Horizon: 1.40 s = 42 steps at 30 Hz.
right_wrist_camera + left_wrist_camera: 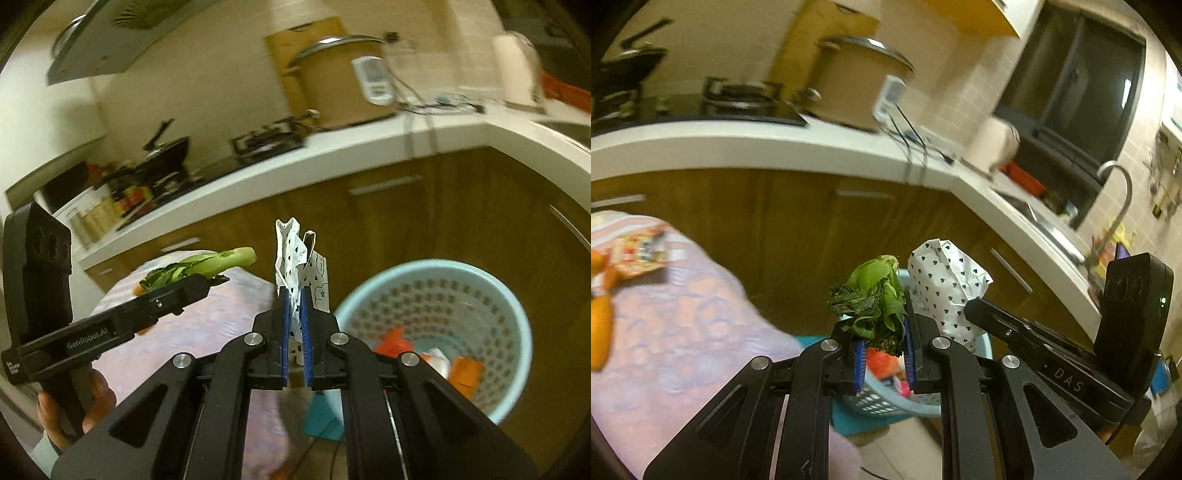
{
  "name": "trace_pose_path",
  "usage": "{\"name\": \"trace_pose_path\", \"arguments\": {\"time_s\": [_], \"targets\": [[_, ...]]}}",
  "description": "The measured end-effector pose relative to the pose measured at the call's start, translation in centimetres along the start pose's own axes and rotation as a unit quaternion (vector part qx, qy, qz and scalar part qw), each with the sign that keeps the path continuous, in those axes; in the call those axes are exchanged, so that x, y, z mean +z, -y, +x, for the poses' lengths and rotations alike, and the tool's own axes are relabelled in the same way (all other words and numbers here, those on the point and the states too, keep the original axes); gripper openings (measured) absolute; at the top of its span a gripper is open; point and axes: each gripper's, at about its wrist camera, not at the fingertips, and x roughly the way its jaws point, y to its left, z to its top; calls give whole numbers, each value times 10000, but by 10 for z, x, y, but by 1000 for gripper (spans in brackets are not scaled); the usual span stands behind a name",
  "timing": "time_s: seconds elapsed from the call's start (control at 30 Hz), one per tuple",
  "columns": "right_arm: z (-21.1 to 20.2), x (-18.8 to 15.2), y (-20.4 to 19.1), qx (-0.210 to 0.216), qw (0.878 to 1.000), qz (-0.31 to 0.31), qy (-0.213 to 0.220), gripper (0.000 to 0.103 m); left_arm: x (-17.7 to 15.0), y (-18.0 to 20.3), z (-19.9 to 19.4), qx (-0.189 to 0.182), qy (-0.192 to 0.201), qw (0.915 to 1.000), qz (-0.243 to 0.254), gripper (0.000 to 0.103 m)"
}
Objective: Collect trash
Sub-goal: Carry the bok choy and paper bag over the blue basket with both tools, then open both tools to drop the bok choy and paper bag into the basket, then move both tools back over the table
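My left gripper [884,334] is shut on a bunch of green leafy vegetable [875,291], held above the light blue perforated trash basket [882,400]. In the right wrist view the vegetable [207,264] sticks out of the left gripper [218,280] over the table. My right gripper [294,306] is shut on a crumpled white paper bag with black hearts [295,251], held left of the basket [436,332]. That bag [945,284] shows in the left wrist view beside the vegetable. The basket holds orange and white scraps [432,356].
A table with a pink patterned cloth [676,321] stands at left, with a snack wrapper [639,251] and orange peel [600,325] on it. White counter [775,147] over brown cabinets [424,221] runs behind, with a stove, a pot and a sink.
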Motion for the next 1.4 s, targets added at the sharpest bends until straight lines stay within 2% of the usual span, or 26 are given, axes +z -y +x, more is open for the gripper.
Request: {"name": "trace_pose_path", "arguments": {"time_s": [0.2,0.33,0.47,0.5,0.53,0.57,0.6,0.63,0.7,0.73,0.77,1.07,1.27,1.4], "targets": [[5,-15,49,-420,9981,384,-254,5,-5,28,52,-217,-485,9982,274,14],[12,-27,69,-607,9953,608,-449,5,-15,42,83,-313,-820,9953,406,14],[18,-34,83,-780,9922,761,-612,5,-22,48,102,-273,-996,9935,470,17],[19,-35,86,-779,9918,779,-644,5,-23,48,105,-267,-1028,9932,480,22],[21,-36,88,-794,9915,776,-677,6,-24,47,106,-303,-1064,9927,474,34],[22,-36,89,-824,9911,774,-706,7,-24,47,106,-315,-1080,9926,460,42],[24,-37,91,-855,9904,787,-746,9,-24,45,106,-266,-1059,9931,428,57],[25,-37,93,-843,9900,826,-769,14,-24,43,104,-235,-1021,9937,403,61],[26,-38,96,-822,9895,909,-764,30,-23,39,101,-247,-991,9941,352,61],[26,-39,96,-826,9894,930,-748,50,-23,38,99,-245,-986,9943,331,61],[24,-39,97,-846,9894,955,-699,63,-22,36,98,-256,-981,9944,311,61],[13,-31,73,-674,9938,740,-474,63,-23,23,70,-125,-791,9965,238,61],[17,-25,35,-393,9974,420,-440,63,-18,-1,32,54,-482,9988,7,61],[28,-19,-8,-106,9988,51,-470,63,-14,-25,-3,323,-184,9991,-180,61]]}}
